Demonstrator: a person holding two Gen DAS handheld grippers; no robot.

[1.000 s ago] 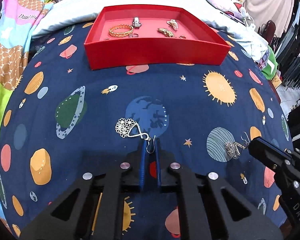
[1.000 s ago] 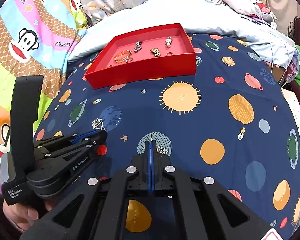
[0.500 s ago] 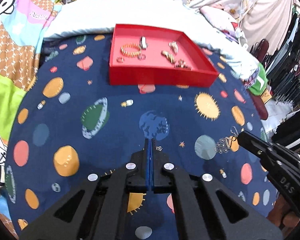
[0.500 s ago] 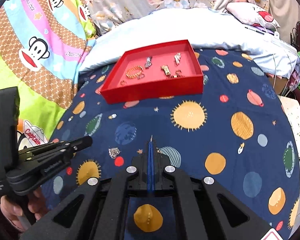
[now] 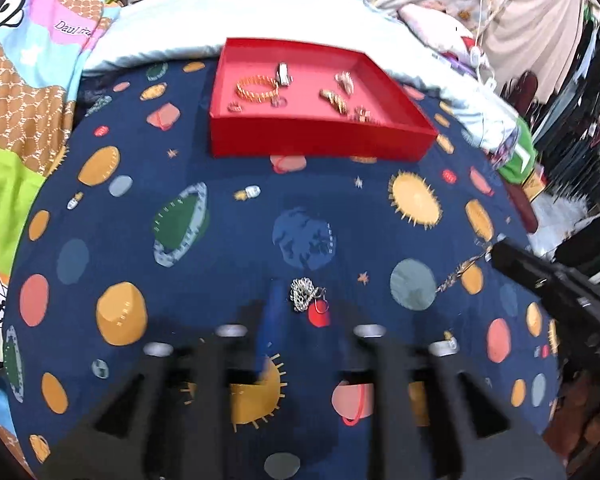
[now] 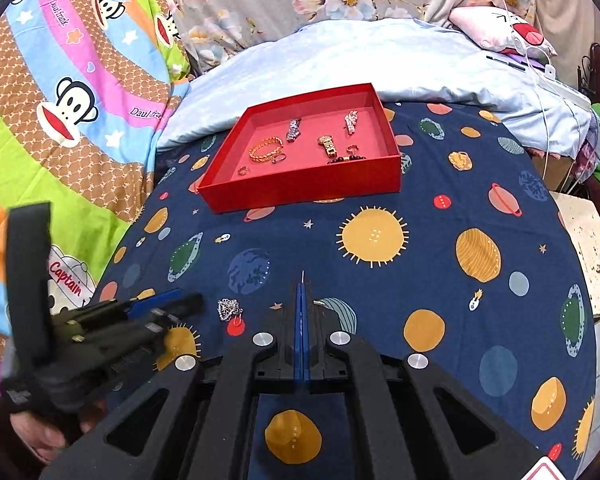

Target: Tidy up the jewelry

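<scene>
Left gripper [image 5: 304, 312] is badly motion-blurred in its own view, so its fingers are hard to make out, but they are spreading apart right now, and nothing is pressed between them. Just ahead of them a silver floral earring [image 5: 306, 298] lies loose on the space-print bedsheet [image 5: 204, 184], its hook over a small red planet.

Right gripper [image 6: 302, 300] has its blue-padded fingers clenched tight together, and a thin wire pokes out past the tips. From the left view, a second silver earring [image 5: 458, 274] dangles from that gripper's tip, blurred and streaky; its shape cannot be read. From the right view most of that piece is hidden behind the fingers.

Farther back on the bed sits the red tray [image 6: 300, 190], already carrying a gold chain bracelet [image 6: 265, 149], a silver watch band [image 6: 293, 129], a gold watch [image 6: 327, 145], a sparkly clip [image 6: 351, 121] and a few small rings, too tiny to tell apart.

Writing, now: the monkey blanket [image 6: 72, 104] reads "Paul Frank" and "Captain". A hand [image 6: 40, 440] at the bottom-left corner is cut off by the frame edge.
</scene>
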